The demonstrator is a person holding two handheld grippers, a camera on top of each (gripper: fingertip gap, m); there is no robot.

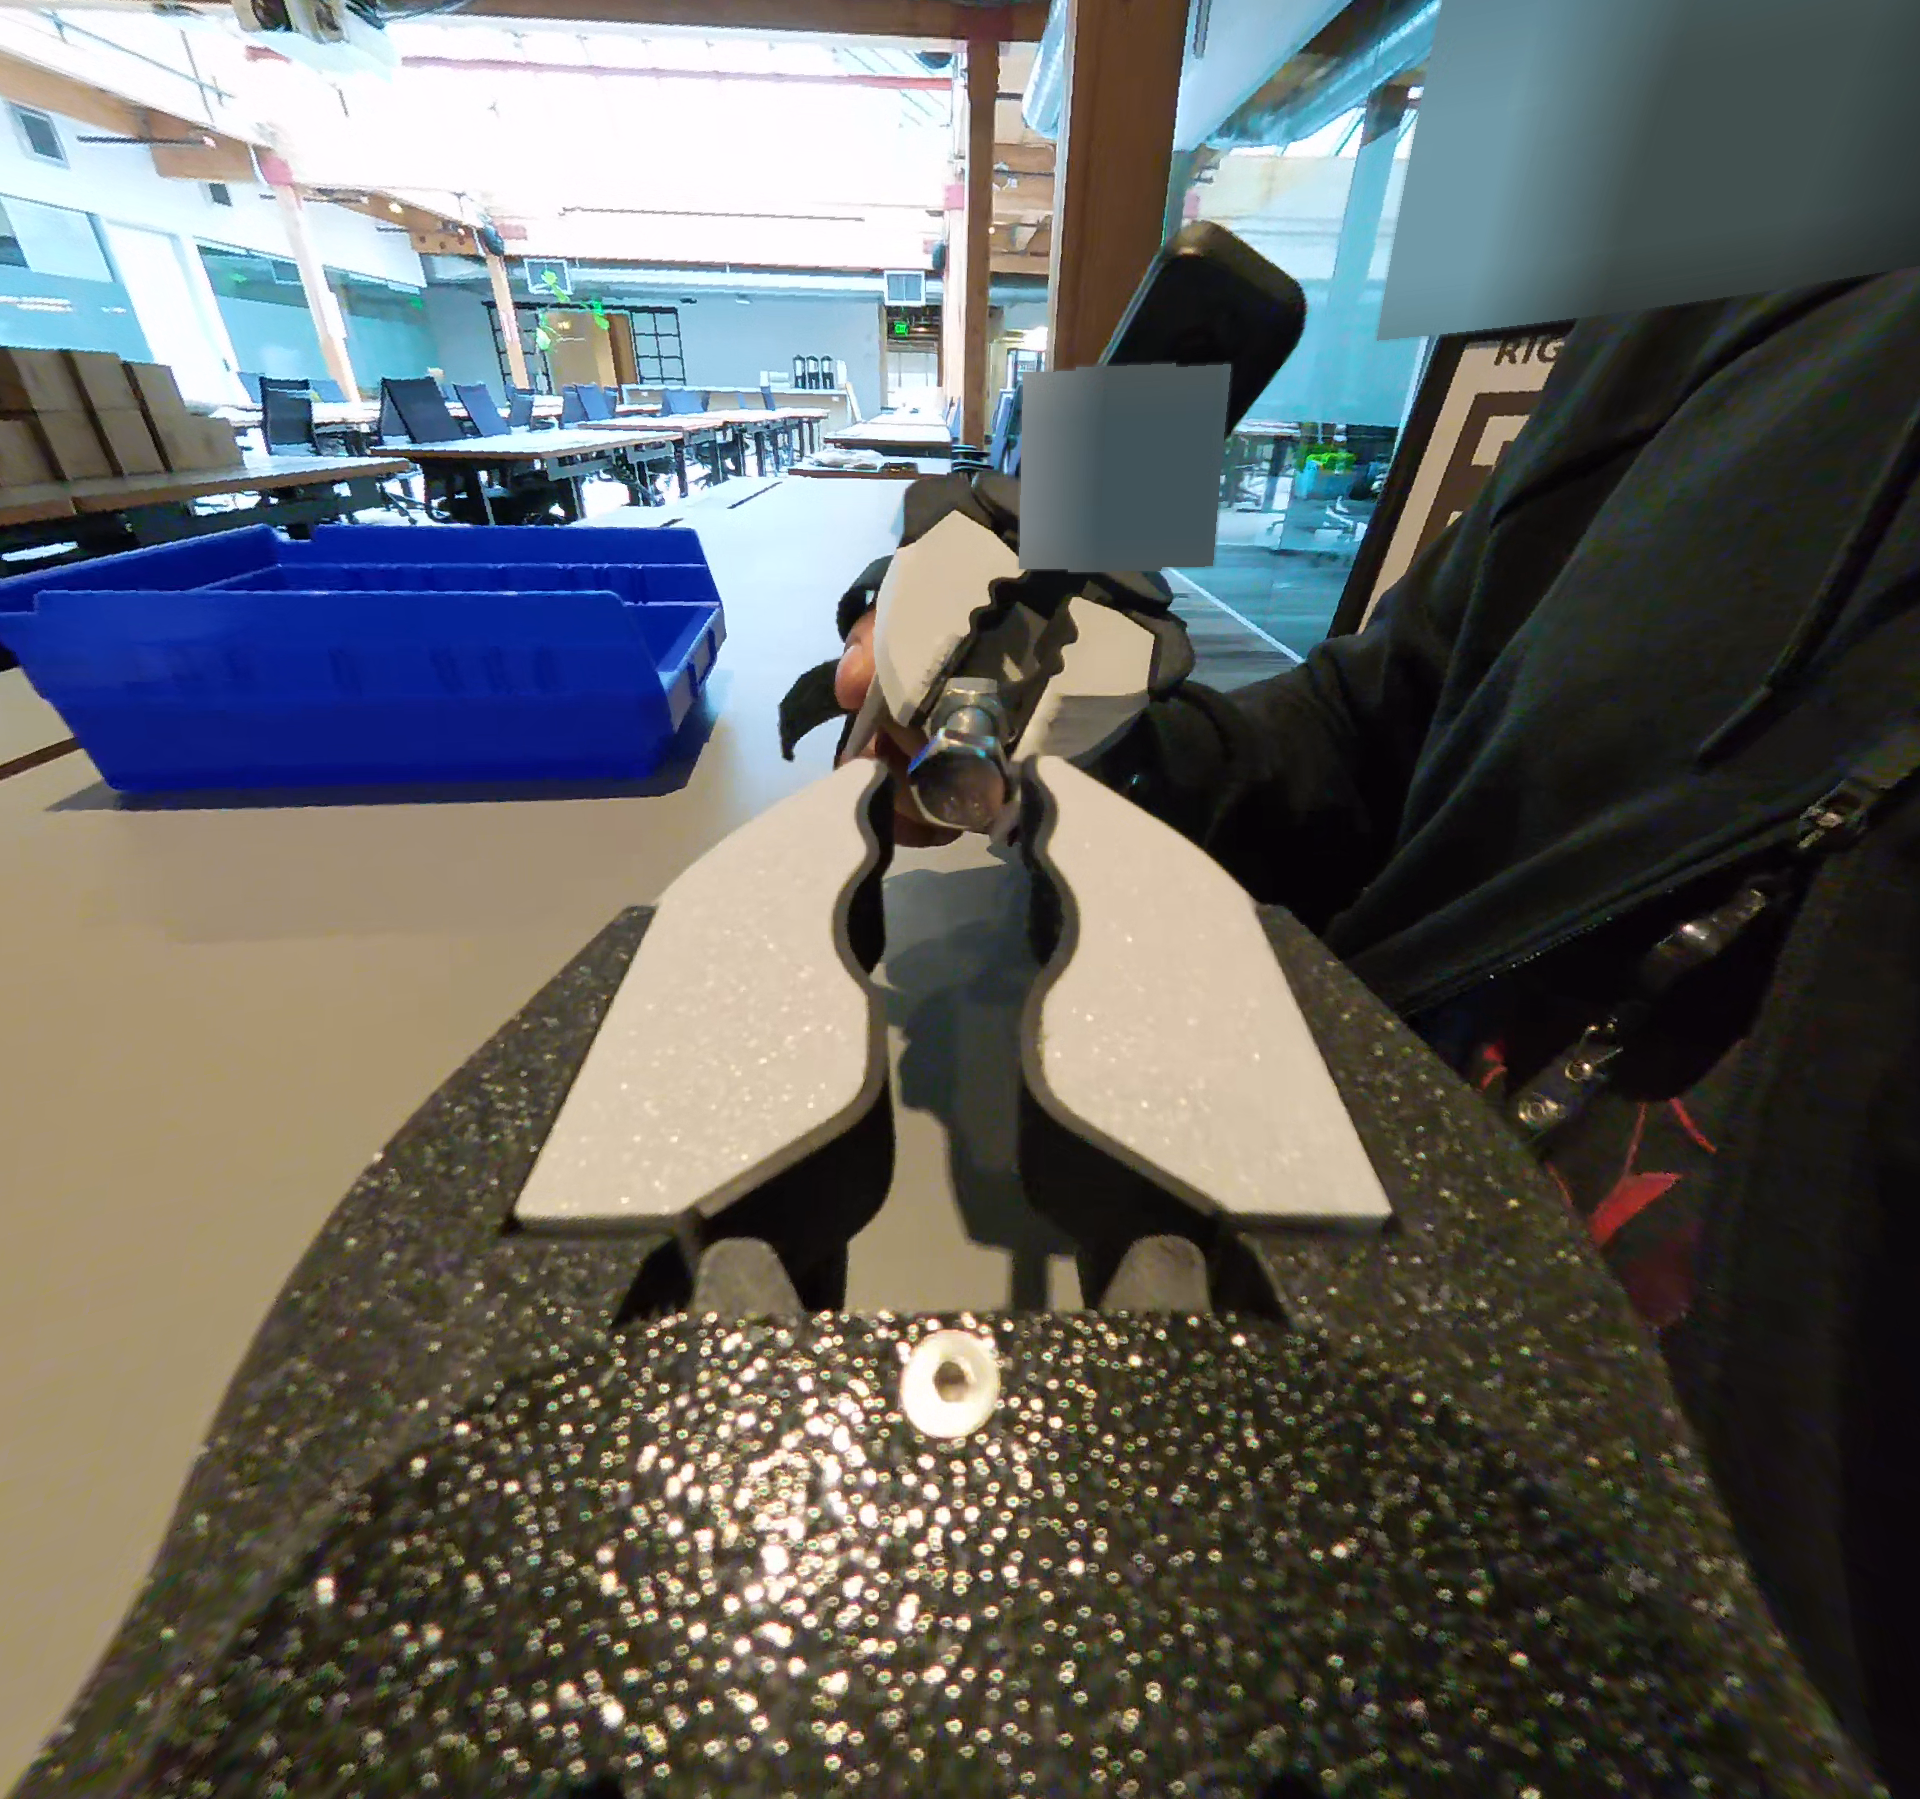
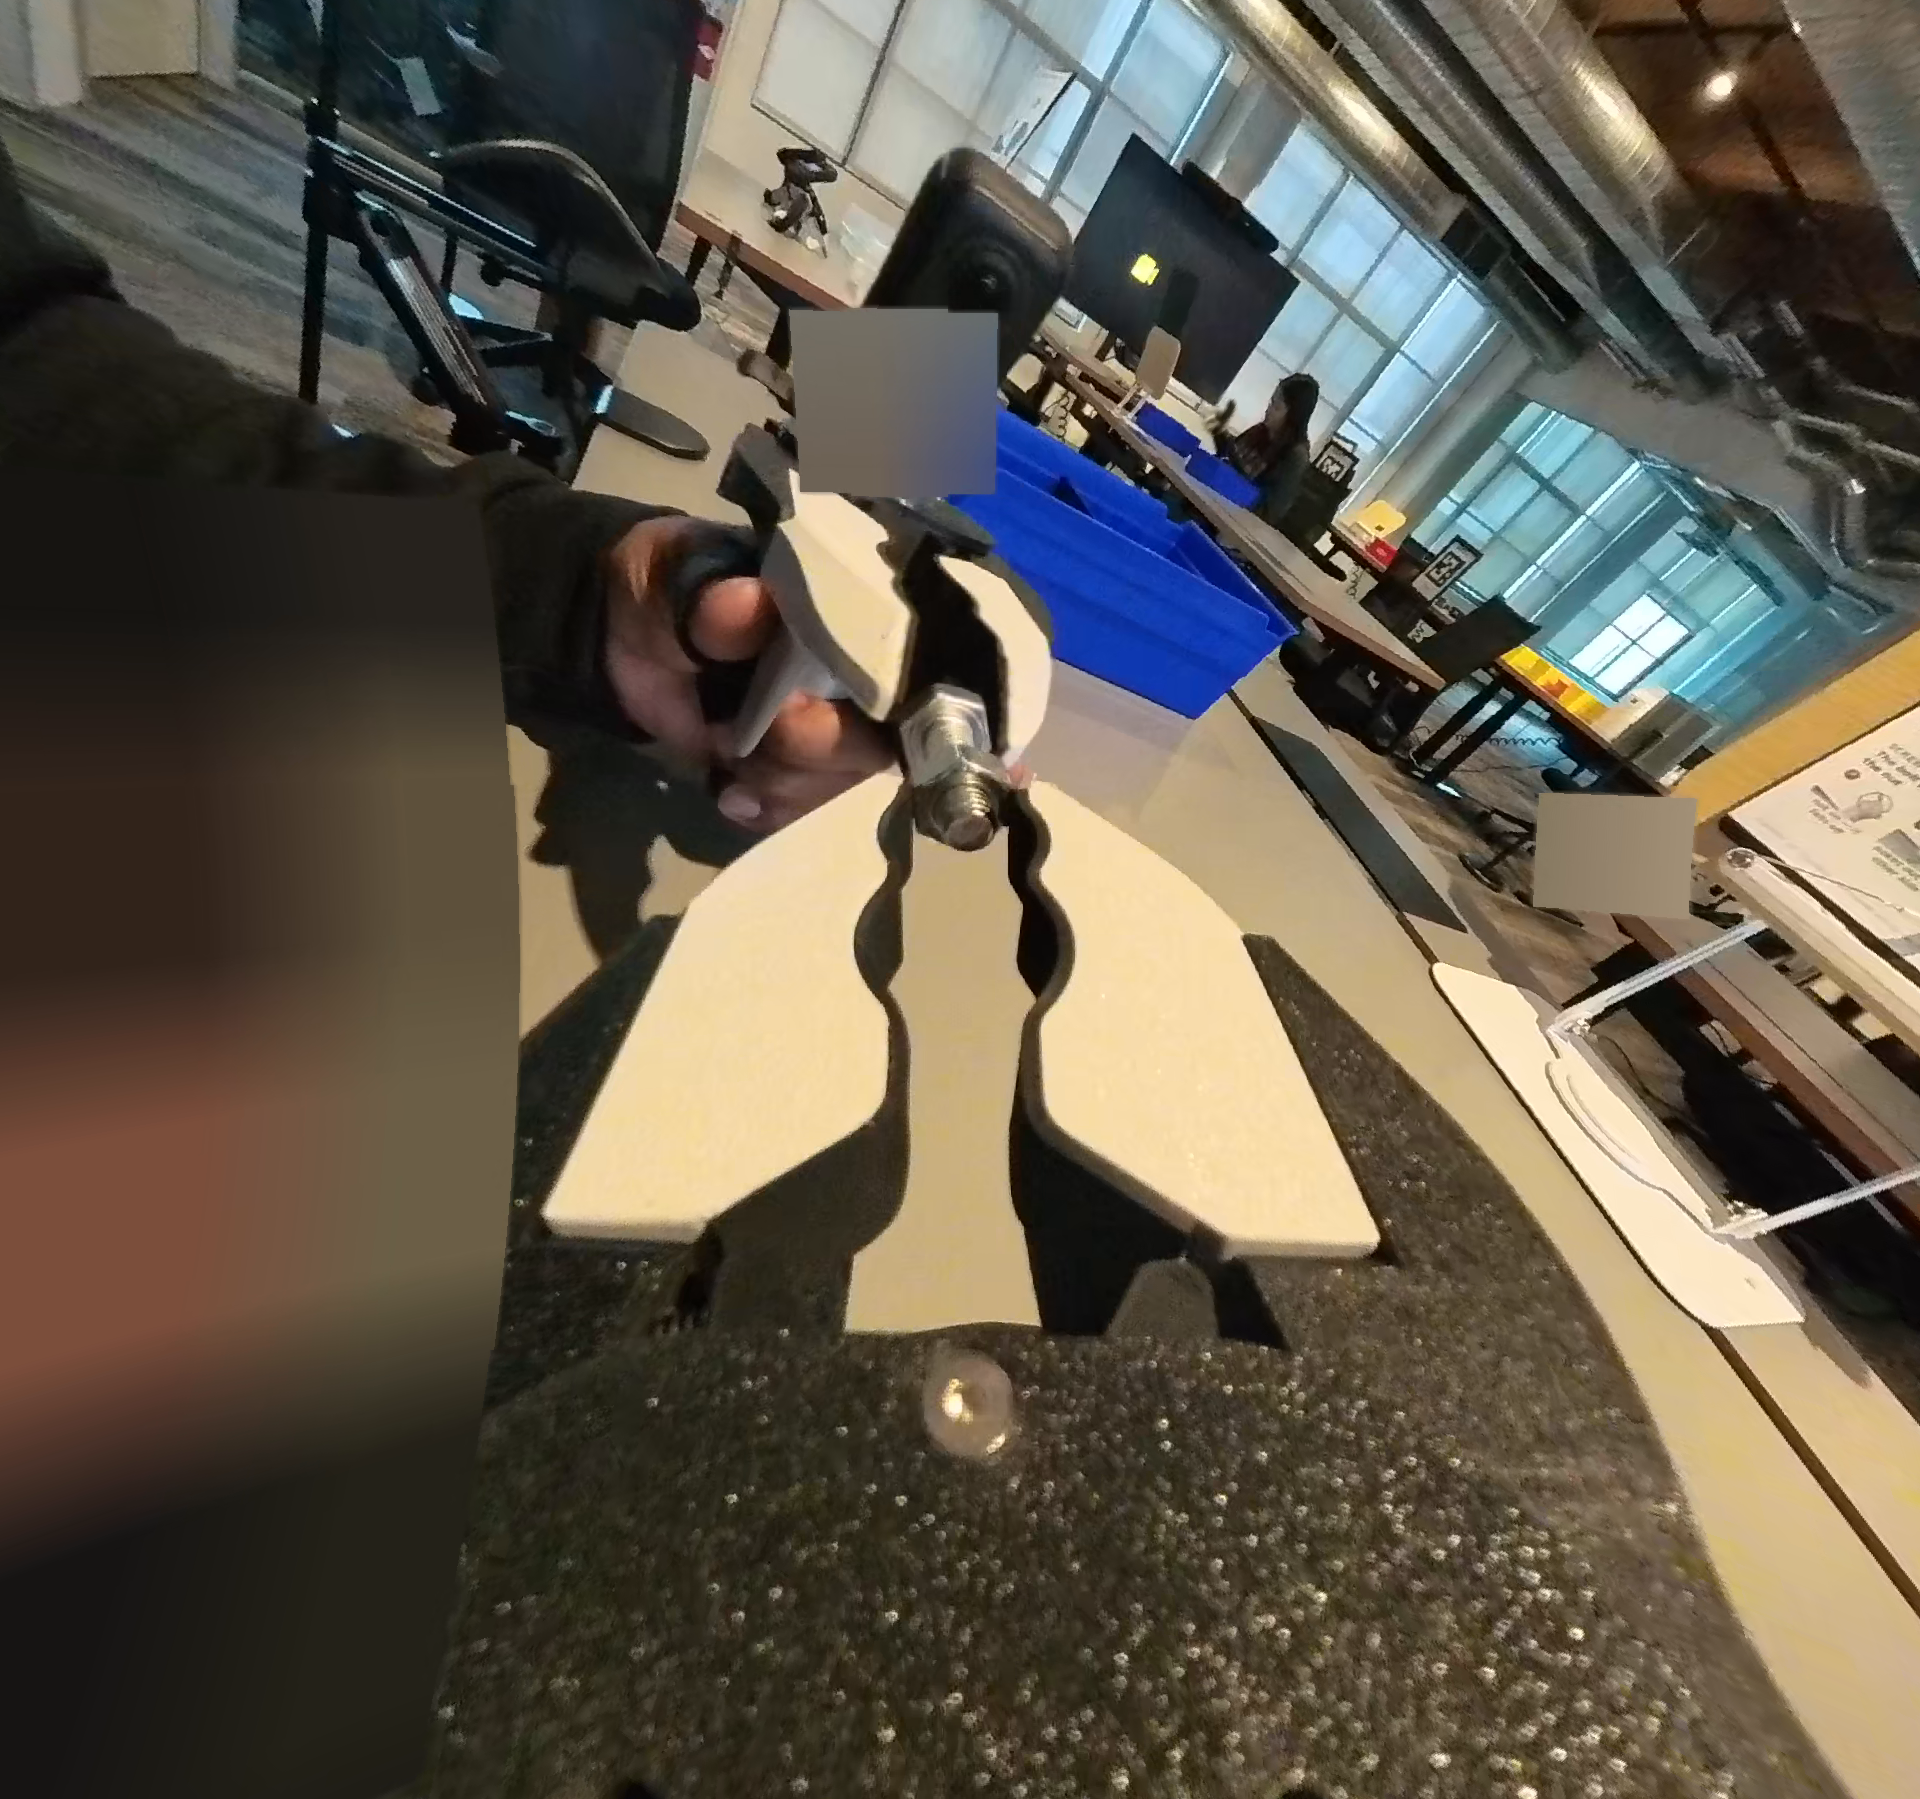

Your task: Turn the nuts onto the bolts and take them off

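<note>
A silver bolt is held in the air between my two grippers, above a grey table [image 1: 312, 970]. In the left wrist view my left gripper [image 1: 956, 783] is shut on the bolt's hex head [image 1: 951, 799]. Behind it sits a silver nut [image 1: 971, 710] on the shaft, with the right gripper's grey fingers [image 1: 935, 596] closed around it. In the right wrist view my right gripper [image 2: 961, 804] is shut on the nut [image 2: 951, 773]. The threaded end [image 2: 964, 827] sticks out toward the camera. The left gripper's fingers [image 2: 842, 606] clamp the head [image 2: 935, 710] beyond.
Blue plastic bins [image 1: 364, 669] stand on the table at the far left; they also show in the right wrist view [image 2: 1122, 596]. A white stand with a printed sheet [image 2: 1621, 1157] is at the right. The person's black jacket [image 1: 1610, 658] fills the right side. Left and right tips are no more than a few centimetres apart.
</note>
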